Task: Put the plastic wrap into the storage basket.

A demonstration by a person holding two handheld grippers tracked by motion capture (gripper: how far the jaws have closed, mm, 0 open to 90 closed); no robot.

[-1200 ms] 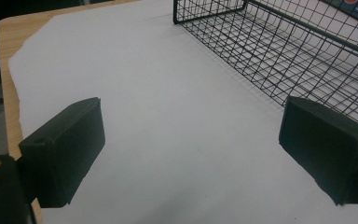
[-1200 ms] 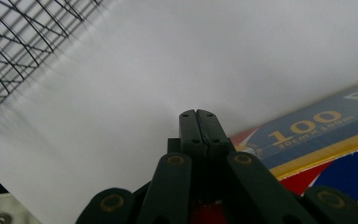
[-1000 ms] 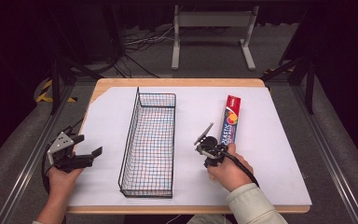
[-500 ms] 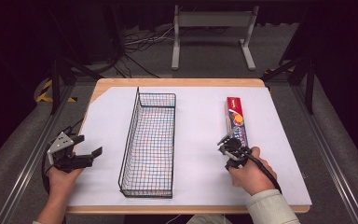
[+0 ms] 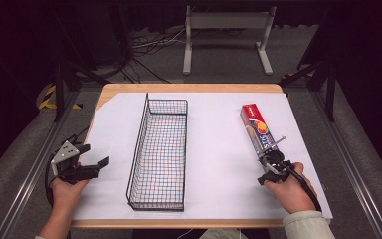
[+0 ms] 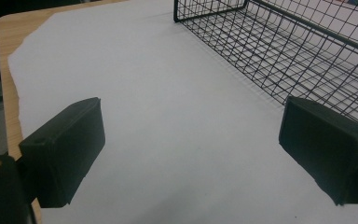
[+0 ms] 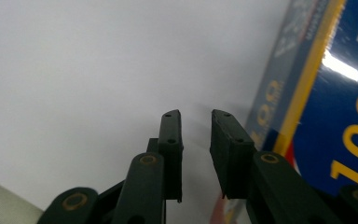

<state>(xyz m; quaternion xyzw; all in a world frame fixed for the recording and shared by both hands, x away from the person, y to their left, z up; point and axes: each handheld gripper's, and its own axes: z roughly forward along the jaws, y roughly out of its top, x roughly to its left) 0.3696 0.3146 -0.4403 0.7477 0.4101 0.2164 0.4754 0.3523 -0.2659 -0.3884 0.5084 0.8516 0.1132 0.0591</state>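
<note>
A long red and blue carton (image 5: 257, 128) lies on the white sheet at the right, lengthwise away from me. My right gripper (image 5: 270, 160) sits at its near end, low over the sheet. In the right gripper view (image 7: 196, 116) its jaws have just been opening; they stand a small gap apart with nothing between them, and the carton (image 7: 326, 93) lies just to their right. A black wire basket (image 5: 159, 149) stands in the middle, with nothing in it. My left gripper (image 5: 93, 155) rests near the table's left edge, jaws wide open (image 6: 193, 107) over bare sheet, basket (image 6: 284, 46) ahead to the right.
The white sheet (image 5: 214, 149) covers most of the wooden table (image 5: 189, 88). Dark floor, cables and a metal stand (image 5: 226, 30) lie beyond the far edge. A cable trails from the right gripper over the hand.
My right hand has moved rightwards from beside the basket to the carton's near end, and its jaws have parted slightly. The left hand has stayed put.
</note>
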